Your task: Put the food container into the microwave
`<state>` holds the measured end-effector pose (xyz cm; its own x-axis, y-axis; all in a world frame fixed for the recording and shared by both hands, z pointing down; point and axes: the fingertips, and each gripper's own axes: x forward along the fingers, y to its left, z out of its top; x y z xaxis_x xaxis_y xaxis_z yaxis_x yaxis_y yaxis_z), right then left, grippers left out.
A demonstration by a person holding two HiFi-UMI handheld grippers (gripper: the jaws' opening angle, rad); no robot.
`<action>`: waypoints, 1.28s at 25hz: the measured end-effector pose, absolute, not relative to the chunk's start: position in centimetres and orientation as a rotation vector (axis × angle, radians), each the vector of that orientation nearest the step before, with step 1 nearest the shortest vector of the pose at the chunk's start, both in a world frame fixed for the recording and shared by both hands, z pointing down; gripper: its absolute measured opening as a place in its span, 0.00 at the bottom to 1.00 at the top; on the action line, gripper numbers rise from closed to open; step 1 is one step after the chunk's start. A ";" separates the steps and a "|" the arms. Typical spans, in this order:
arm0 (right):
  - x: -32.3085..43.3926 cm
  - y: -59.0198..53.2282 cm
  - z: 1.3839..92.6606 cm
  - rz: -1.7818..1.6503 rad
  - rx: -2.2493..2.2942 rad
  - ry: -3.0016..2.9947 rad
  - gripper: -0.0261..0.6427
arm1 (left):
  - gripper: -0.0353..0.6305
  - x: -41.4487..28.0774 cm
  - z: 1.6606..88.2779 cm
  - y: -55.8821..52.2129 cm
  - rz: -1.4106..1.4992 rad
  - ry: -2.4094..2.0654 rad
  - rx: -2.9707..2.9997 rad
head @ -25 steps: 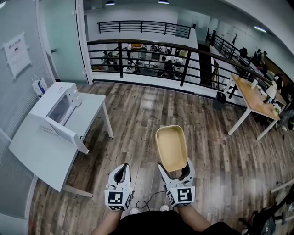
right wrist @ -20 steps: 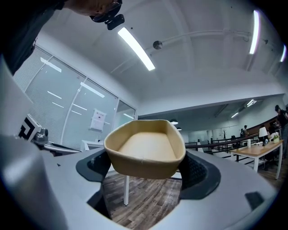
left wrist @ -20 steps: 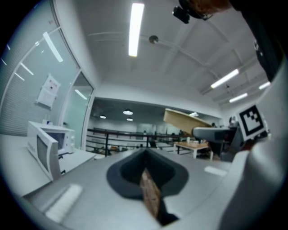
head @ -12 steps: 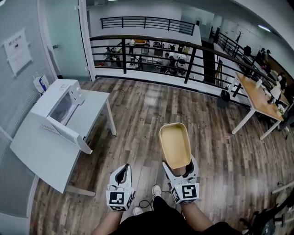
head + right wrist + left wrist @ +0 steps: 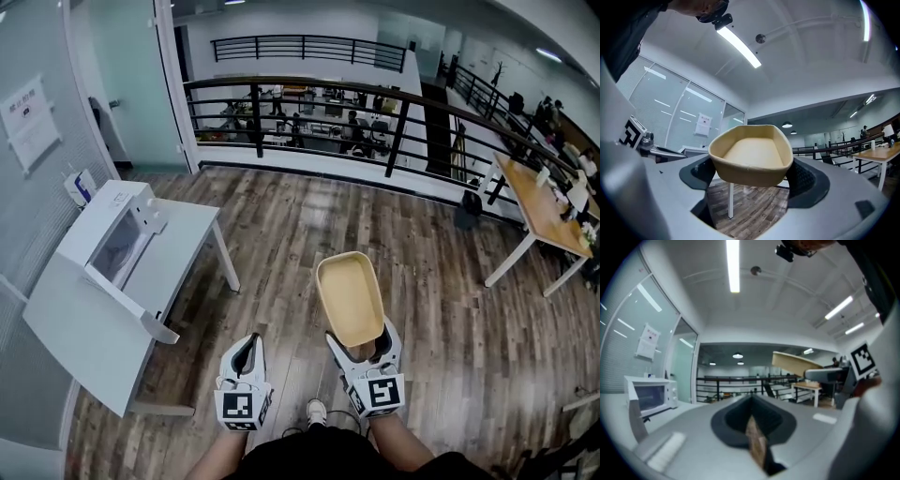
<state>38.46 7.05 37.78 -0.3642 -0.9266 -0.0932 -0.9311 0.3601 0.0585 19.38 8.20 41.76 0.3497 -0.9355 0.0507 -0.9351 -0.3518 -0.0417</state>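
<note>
A tan, empty food container (image 5: pixel 350 297) is held out over the wooden floor, with my right gripper (image 5: pixel 364 349) shut on its near end. In the right gripper view the container (image 5: pixel 751 157) fills the space between the jaws. The white microwave (image 5: pixel 114 236) stands on a white table (image 5: pixel 84 328) at the left, its door (image 5: pixel 122 300) swung open; it also shows at the left of the left gripper view as the microwave (image 5: pixel 650 396). My left gripper (image 5: pixel 247 355) hangs beside the right one, jaws together and holding nothing.
A black railing (image 5: pixel 375 122) runs across the far side of the floor. A wooden desk (image 5: pixel 548 220) stands at the right. A glass wall with a posted paper (image 5: pixel 28 122) lies at the left. A shoe (image 5: pixel 316 411) and a cable show by the person's feet.
The view has shifted as the person steps; the microwave table sits slightly lower and nearer in the head view. Both grippers keep the same pose and the container stays held.
</note>
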 end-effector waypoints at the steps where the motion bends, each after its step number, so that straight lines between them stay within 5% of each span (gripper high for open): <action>1: 38.9 6.2 37.8 0.152 -1.735 2.560 0.75 | 0.06 19.9 41.7 7.4 -0.106 1.793 -2.570; 13: 41.5 -1.5 38.3 0.096 -1.577 2.611 0.75 | 0.06 23.6 41.8 1.7 -0.207 1.832 -2.495; 32: 29.9 -12.6 37.8 0.131 -1.453 2.701 0.75 | 0.06 12.2 41.1 -9.8 -0.037 2.002 -2.395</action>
<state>29.88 -12.58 37.80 -0.5500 -0.8287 -0.1039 -0.8348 0.5490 0.0406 12.18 -9.79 41.14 0.1771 -0.9842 0.0050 -0.9837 -0.1772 -0.0305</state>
